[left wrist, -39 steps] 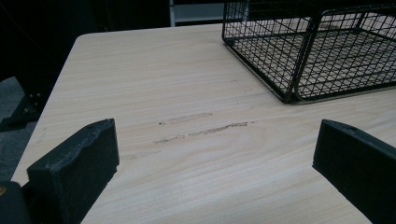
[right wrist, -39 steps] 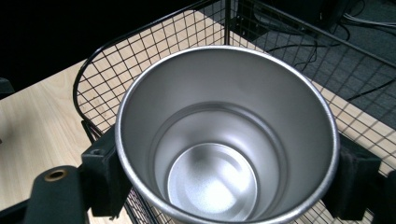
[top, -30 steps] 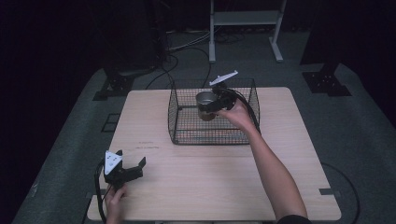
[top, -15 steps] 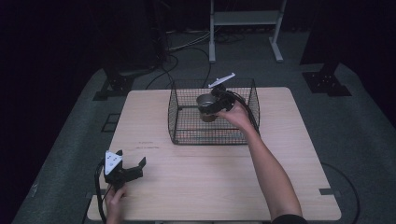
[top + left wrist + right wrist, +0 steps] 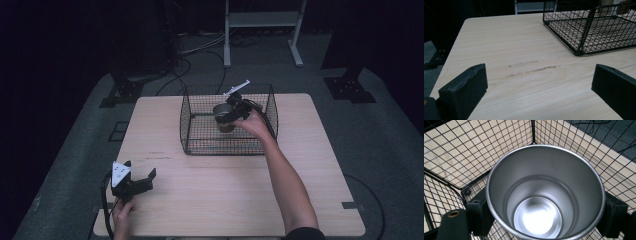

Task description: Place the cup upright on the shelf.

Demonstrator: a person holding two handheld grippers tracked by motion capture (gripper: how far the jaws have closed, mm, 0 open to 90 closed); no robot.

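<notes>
Jaws of the right gripper (image 5: 231, 114) clamped on opposite sides of a steel cup (image 5: 545, 192), one black pad against each flank just below the rim, as seen in the right gripper view. Cup held upright and empty, its polished bottom bare, inside the black wire basket (image 5: 192, 135) near the basket's back right corner. Cannot tell from any view whether the cup's base touches the basket's mesh floor or hangs just above it. Nothing else inside the basket apart from cup and gripper.

Jaws of the left gripper (image 5: 136, 181) spread wide and holding nothing, resting low over the near left part of the table (image 5: 220, 195), well apart from the basket; bare wood with a faint scuff mark (image 5: 534, 70) between them in the left gripper view.

Step in hand, by judgement: handling the cup inside the basket, either setting it down or lifting it out. If setting down: lower until the base sits flat on the mesh, then part the jaws and draw straight up, clear of the wire walls. If lifting out: keep the squeeze firm and rise vertically past the basket's rim.
</notes>
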